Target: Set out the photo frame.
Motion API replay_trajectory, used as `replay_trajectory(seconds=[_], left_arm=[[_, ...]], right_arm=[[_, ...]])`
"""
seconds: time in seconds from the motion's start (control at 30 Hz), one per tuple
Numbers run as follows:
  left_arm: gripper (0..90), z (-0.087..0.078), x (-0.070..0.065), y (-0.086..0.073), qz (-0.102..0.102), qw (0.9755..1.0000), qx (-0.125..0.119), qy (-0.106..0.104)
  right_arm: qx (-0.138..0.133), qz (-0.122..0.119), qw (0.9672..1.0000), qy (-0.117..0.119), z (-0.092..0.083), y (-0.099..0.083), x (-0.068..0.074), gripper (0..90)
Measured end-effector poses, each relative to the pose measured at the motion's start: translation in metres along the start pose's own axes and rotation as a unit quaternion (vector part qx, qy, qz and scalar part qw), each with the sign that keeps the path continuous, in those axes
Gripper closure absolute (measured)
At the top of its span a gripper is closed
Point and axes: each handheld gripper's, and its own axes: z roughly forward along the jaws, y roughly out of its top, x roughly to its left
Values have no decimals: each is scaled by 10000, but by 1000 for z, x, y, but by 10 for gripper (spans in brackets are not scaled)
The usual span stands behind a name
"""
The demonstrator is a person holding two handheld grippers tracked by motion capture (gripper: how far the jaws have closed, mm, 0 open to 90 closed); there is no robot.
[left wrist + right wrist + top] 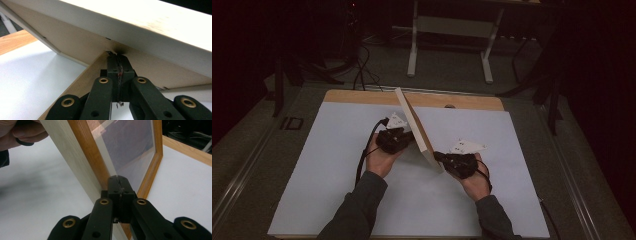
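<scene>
In the high view, a picture frame stands tilted on edge on the white mat, between the left gripper and the right gripper, both touching it.

In the left gripper view, the closed jaws press their tips against the frame's brown backing board.

In the right gripper view, the jaws are shut, tips at the glass beside the wooden border.
</scene>
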Motion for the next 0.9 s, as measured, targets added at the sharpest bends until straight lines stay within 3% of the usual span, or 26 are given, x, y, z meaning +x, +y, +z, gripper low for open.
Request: replay_trajectory(seconds=[0.5,0.9], left_arm=[[900,-13,-6,-2,156,9997,-51,-188],[900,-10,1,-2,209,9994,-5,-279]], right_arm=[[-5,-69,9999,89,4,3,5,900],[23,-136,9998,150,7,5,9,900]])
